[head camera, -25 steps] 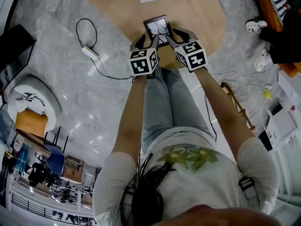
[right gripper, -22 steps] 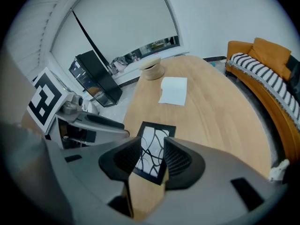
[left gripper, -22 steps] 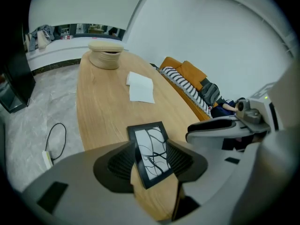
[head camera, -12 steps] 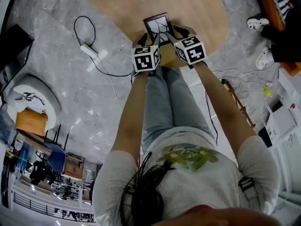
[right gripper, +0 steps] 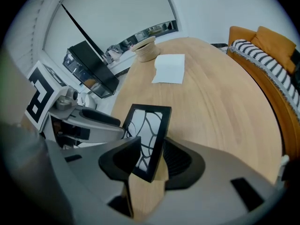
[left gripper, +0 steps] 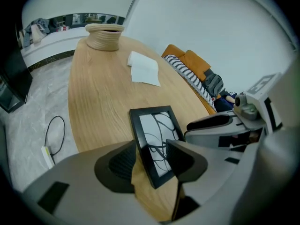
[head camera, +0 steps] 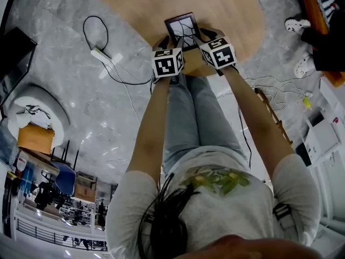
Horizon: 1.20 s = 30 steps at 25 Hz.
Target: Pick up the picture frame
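Note:
A black picture frame (head camera: 183, 28) with a white print of dark lines lies on the wooden table (head camera: 226, 9), close to its near edge. My left gripper (head camera: 171, 43) is at the frame's near left corner. In the left gripper view the frame's (left gripper: 154, 151) left border sits in the gap of the left gripper (left gripper: 152, 165), whose jaws stand apart. My right gripper (head camera: 200, 38) is at the near right corner. In the right gripper view the frame's (right gripper: 147, 142) right edge lies between the spread jaws of the right gripper (right gripper: 151, 165). Both are open.
A white sheet of paper (left gripper: 144, 69) lies farther along the table, and a woven basket (left gripper: 105, 35) stands at its far end. A cable and power strip (head camera: 105, 58) lie on the marble floor to the left. An orange sofa (right gripper: 269, 55) runs along the right side.
Both grippers have moved a little forward, closer round the frame's near corners. The frame itself has stayed on the table.

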Each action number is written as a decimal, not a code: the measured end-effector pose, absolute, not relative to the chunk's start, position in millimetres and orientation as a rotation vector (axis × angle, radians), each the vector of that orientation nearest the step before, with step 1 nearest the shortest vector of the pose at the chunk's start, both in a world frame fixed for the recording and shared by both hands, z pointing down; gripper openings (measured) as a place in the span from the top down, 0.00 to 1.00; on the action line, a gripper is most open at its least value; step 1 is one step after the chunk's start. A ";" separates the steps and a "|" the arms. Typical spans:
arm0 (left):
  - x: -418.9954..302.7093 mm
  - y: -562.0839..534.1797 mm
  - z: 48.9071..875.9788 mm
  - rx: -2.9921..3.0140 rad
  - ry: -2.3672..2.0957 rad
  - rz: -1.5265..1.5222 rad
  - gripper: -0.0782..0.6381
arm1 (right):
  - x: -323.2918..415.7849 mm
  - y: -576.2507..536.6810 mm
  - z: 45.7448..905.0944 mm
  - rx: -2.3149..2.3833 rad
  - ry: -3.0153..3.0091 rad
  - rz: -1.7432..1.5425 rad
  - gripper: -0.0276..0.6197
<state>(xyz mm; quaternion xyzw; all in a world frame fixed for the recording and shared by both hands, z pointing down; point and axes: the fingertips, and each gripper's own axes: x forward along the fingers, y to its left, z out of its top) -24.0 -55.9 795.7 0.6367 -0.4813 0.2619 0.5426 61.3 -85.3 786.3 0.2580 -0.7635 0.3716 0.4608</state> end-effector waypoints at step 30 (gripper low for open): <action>-27.1 -50.0 815.6 1.467 -1.154 0.708 0.74 | 68.7 -68.8 815.8 0.515 -1.781 0.864 0.77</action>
